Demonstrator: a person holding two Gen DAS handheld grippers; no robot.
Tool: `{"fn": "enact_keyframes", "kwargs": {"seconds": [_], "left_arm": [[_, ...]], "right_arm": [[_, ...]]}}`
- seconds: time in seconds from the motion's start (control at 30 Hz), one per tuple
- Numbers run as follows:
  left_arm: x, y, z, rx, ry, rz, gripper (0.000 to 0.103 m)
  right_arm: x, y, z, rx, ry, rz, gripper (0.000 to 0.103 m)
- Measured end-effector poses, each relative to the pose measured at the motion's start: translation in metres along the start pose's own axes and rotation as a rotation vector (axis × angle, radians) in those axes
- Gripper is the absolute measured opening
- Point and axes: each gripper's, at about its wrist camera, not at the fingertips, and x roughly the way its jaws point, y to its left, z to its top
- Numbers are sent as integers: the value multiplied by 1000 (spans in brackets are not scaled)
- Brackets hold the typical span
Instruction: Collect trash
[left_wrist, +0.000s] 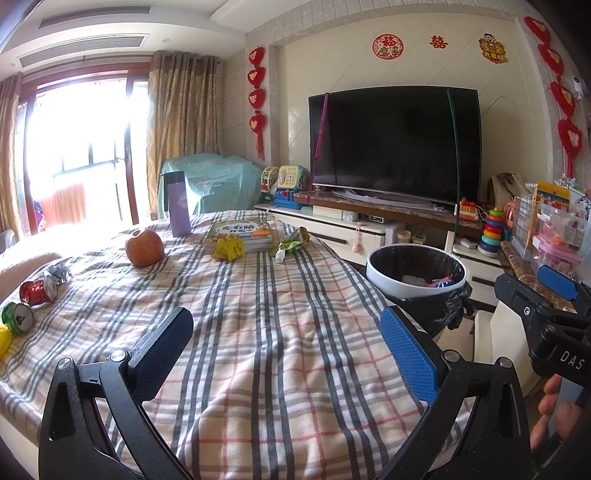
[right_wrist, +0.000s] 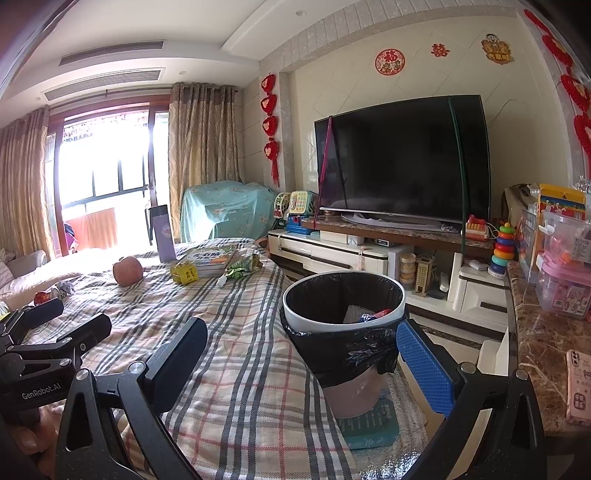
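While both jaws stand wide apart and hold nothing, the left gripper (left_wrist: 286, 350) hangs over the near stretch of the plaid-covered bench (left_wrist: 266, 317), and the right gripper (right_wrist: 301, 363) straddles the bench's right edge with the trash bin (right_wrist: 343, 310) between its fingers in the view.

In the left wrist view the trash sits along the margins: a crushed red can (left_wrist: 37, 291) and a green can (left_wrist: 17, 317) at 9 o'clock near the left edge, a crumpled foil wad (left_wrist: 59, 273) just behind the red can, a yellow wrapper (left_wrist: 229, 249) at 12 o'clock touching the stack of books (left_wrist: 242, 230), and a green wrapper (left_wrist: 293, 242) at 1 o'clock near the far right edge. An apple (left_wrist: 144, 246) and a purple bottle (left_wrist: 179, 205) stand farther back at 11 o'clock.

Between the grippers and that far row the cloth lies bare (broad open room down the middle). The bin, lined with a black bag and already holding some scraps, stands just off the bench's right edge at 2 o'clock, with a marble-topped counter (right_wrist: 543, 354) close on its other side.
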Motion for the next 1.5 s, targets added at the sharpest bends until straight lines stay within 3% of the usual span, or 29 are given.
{"fn": "enact_keyframes", "kwargs": {"seconds": [1.5], "left_arm": [[8, 3, -5, 14, 16, -8, 103]], "right_arm": [[2, 2, -2, 10, 12, 4, 103]]}}
